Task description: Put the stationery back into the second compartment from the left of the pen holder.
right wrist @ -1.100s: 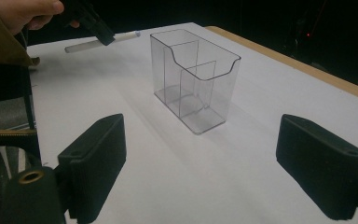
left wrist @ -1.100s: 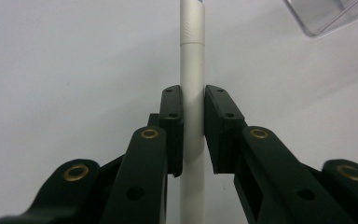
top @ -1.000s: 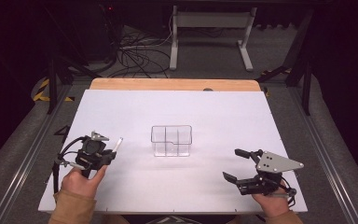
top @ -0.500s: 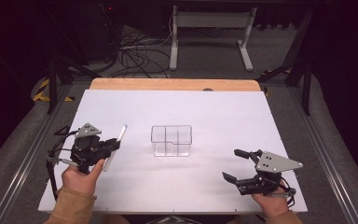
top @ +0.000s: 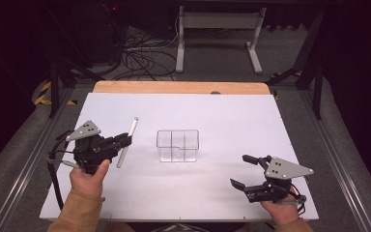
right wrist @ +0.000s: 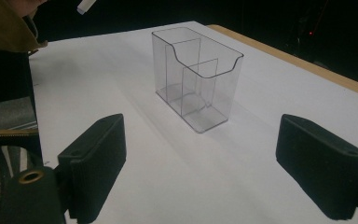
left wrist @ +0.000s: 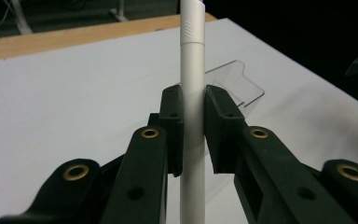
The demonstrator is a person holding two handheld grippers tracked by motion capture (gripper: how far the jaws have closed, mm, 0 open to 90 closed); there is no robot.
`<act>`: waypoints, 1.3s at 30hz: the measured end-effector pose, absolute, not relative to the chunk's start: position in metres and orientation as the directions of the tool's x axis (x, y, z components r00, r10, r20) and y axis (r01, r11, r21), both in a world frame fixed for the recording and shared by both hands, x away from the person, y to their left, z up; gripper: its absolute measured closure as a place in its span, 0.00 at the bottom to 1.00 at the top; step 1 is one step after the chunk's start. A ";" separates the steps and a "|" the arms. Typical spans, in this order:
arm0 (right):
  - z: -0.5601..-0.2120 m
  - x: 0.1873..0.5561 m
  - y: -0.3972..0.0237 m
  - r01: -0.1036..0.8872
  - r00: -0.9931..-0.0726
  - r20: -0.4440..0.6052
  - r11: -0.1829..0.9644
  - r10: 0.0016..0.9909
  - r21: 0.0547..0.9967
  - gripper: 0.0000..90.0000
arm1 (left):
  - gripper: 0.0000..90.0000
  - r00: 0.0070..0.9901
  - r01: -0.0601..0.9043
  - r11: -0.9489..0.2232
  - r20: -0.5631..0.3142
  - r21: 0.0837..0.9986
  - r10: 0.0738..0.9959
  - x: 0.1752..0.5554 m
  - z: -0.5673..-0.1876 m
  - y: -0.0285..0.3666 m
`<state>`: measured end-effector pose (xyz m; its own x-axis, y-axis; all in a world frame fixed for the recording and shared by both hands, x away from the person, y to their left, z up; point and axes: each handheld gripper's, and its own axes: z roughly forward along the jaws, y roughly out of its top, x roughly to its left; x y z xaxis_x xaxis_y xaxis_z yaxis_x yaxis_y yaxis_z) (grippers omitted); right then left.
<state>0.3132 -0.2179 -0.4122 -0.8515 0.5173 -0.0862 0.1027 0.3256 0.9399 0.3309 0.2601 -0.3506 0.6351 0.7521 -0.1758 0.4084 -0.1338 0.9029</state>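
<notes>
My left gripper (top: 124, 140) is shut on a white pen (top: 127, 142), held clear of the white table top at the left. In the left gripper view the pen (left wrist: 192, 74) stands upright, pinched between the two black pads, with the gripper (left wrist: 193, 126) closed around its barrel. A clear plastic holder (top: 178, 145) with inner dividers stands upright mid-table, to the right of the pen; it also appears as the holder (right wrist: 196, 74) in the right gripper view. My right gripper (top: 244, 171) rests low near the front right, jaws wide apart with nothing between them (right wrist: 200, 163).
The white table top (top: 222, 121) has a wooden strip (top: 178, 87) along its far edge. Metal rails run along both sides. Behind the table are cables and a stand's legs (top: 217, 29) on the dark floor.
My left hand has lifted the pen off the table and carried it slightly toward the holder. The right gripper has stayed put.
</notes>
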 end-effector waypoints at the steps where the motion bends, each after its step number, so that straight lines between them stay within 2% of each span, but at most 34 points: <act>1: -0.412 0.313 -0.218 0.102 -0.851 -0.086 0.326 0.517 0.940 0.18 | 0.87 0.642 0.391 -0.130 -0.168 0.911 0.748 0.331 -0.349 0.259; 12: -0.412 0.313 -0.218 0.106 -0.852 -0.084 0.326 0.517 0.939 0.18 | 0.87 0.697 0.315 -0.097 -0.161 0.944 0.699 0.341 -0.338 0.236; 24: -0.413 0.313 -0.217 0.105 -0.854 -0.084 0.328 0.514 0.939 0.18 | 0.87 0.780 0.268 -0.052 -0.185 0.962 0.598 0.360 -0.338 0.216; 32: -0.414 0.313 -0.218 0.104 -0.855 -0.084 0.327 0.512 0.939 0.18 | 0.87 0.815 0.194 -0.023 -0.148 0.981 0.561 0.370 -0.339 0.196; 39: -0.414 0.312 -0.218 0.101 -0.858 -0.083 0.325 0.508 0.940 0.18 | 0.87 0.840 0.186 -0.013 -0.152 0.982 0.520 0.380 -0.345 0.178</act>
